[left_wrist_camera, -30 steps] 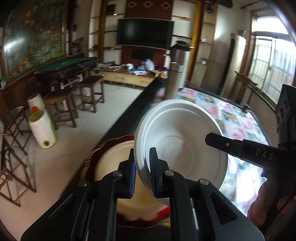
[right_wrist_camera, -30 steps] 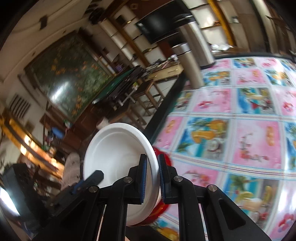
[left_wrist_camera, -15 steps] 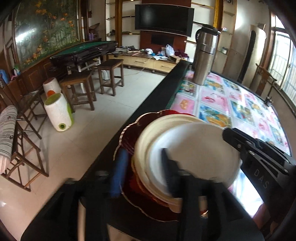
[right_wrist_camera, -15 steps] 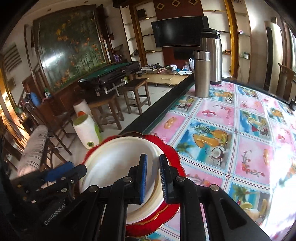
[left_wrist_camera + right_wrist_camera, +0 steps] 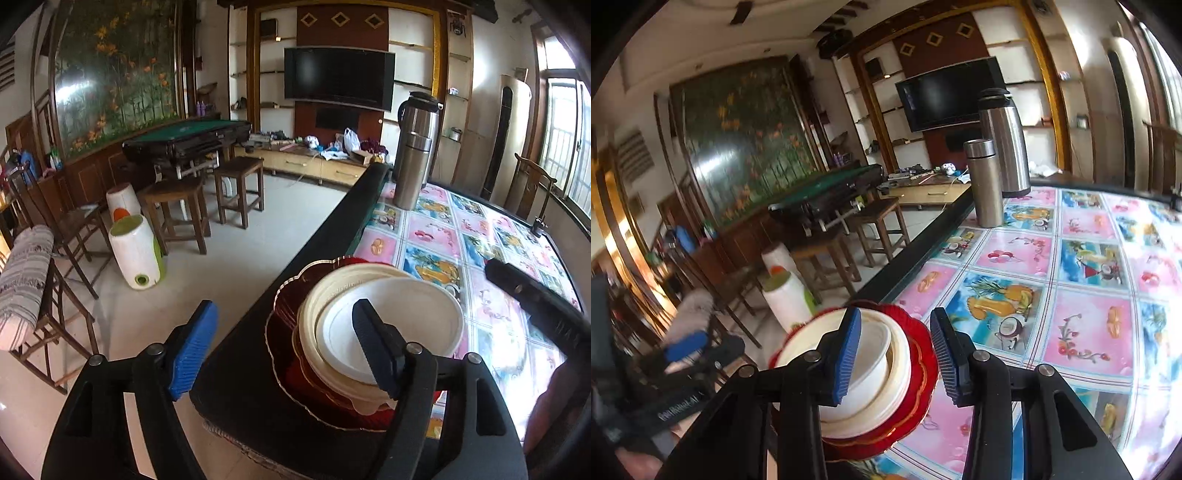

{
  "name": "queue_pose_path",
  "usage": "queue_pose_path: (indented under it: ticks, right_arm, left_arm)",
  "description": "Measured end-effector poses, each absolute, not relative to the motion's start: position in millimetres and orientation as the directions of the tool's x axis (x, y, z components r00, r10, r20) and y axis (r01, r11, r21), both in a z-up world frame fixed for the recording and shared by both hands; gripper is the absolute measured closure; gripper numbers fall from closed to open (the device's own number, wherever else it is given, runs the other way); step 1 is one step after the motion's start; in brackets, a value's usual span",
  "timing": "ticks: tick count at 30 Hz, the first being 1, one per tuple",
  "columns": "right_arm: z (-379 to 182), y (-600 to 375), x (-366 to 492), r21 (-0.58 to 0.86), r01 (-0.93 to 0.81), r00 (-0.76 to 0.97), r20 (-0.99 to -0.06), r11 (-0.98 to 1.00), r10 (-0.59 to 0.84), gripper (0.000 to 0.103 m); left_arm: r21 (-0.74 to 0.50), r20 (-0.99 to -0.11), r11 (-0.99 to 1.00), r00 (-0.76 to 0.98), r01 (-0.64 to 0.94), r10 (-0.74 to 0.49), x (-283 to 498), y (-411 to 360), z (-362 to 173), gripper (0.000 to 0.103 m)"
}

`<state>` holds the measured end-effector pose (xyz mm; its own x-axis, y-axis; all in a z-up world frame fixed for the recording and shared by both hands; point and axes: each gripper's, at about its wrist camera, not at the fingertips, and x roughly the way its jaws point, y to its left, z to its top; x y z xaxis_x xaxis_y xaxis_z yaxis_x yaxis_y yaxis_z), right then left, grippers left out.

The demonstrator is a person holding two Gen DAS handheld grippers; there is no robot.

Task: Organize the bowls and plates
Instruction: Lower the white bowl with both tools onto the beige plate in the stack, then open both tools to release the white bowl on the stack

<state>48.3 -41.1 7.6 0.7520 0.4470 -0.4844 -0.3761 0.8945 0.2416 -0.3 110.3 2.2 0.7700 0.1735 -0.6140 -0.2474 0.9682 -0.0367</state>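
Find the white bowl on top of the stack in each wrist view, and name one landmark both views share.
Left wrist view: the white bowl sits lower centre-right, partly behind the left gripper's right finger.
Right wrist view: the white bowl sits lower centre-left, between the right gripper's fingers.
Shared landmark: the steel flask on the table's far edge.

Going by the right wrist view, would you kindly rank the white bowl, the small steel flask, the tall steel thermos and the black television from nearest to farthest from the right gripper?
1. White bowl, on the stacked plates between the open right gripper's fingers.
2. Small steel flask, ahead near the table's left edge.
3. Tall steel thermos, just behind the flask.
4. Black television, on the far wall.
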Motion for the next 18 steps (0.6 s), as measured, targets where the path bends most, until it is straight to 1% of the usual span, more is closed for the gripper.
queue_pose_path:
  ticks: [2, 4, 5, 7, 11, 12, 13, 15, 17, 18]
  right_arm:
    - [0.0, -29.2, 44.6, 0.195, -0.410, 0.748, -0.488, 0.891, 0.451, 0.062]
    - [-15.9, -9.5, 45.0, 0.063, -0.400, 0.763, -0.529, 0.914, 0.371, 0.065]
    - [-23.9, -4.3, 45.3, 0.032, -0.399, 0.764, -0.541, 0.916, 0.352, 0.066]
    - [-27.5, -6.1, 39.5, 0.069, -0.431, 0.755, -0.518, 0.900, 0.401, 0.066]
    - [-5.2, -27.3, 20.9, 0.112, -0.451, 0.794, -0.403, 0.885, 0.456, 0.065]
    - [-1.2, -33.8, 18.2, 0.130, -0.454, 0.794, -0.389, 0.881, 0.467, 0.065]
    - [2.2, -40.1, 16.4, 0.148, -0.459, 0.791, -0.380, 0.876, 0.479, 0.063]
    - [7.3, -52.2, 6.9, 0.176, -0.464, 0.791, -0.358, 0.868, 0.496, 0.057]
    - [7.9, -60.8, 0.0, 0.190, -0.464, 0.792, -0.349, 0.865, 0.501, 0.044]
    - [7.0, -65.6, -3.6, 0.204, -0.468, 0.787, -0.347, 0.860, 0.510, 0.042]
  left_arm:
    - [-0.051, -0.628, 0.965, 0.760, -0.256, 0.168, 0.8, 113.2, -0.4, 0.027]
    - [-0.063, -0.639, 0.964, 0.752, -0.259, 0.160, 1.0, 114.0, -0.8, 0.027]
    - [-0.070, -0.639, 0.963, 0.753, -0.259, 0.156, 0.0, 115.4, -0.2, 0.027]
    - [-0.071, -0.634, 0.962, 0.756, -0.264, 0.161, -3.3, 115.5, 1.0, 0.027]
    - [-0.080, -0.628, 0.965, 0.764, -0.252, 0.147, -6.5, 113.7, 1.5, 0.027]
    - [-0.079, -0.618, 0.966, 0.773, -0.246, 0.146, -9.2, 111.9, 1.8, 0.027]
    - [-0.073, -0.609, 0.967, 0.779, -0.244, 0.150, -11.2, 109.4, 2.1, 0.027]
    - [-0.048, -0.595, 0.969, 0.786, -0.242, 0.167, -14.0, 103.6, 2.6, 0.027]
    - [-0.011, -0.593, 0.969, 0.782, -0.246, 0.192, -15.1, 96.0, 2.1, 0.027]
    - [0.008, -0.594, 0.968, 0.778, -0.250, 0.206, -14.8, 92.1, 2.0, 0.027]
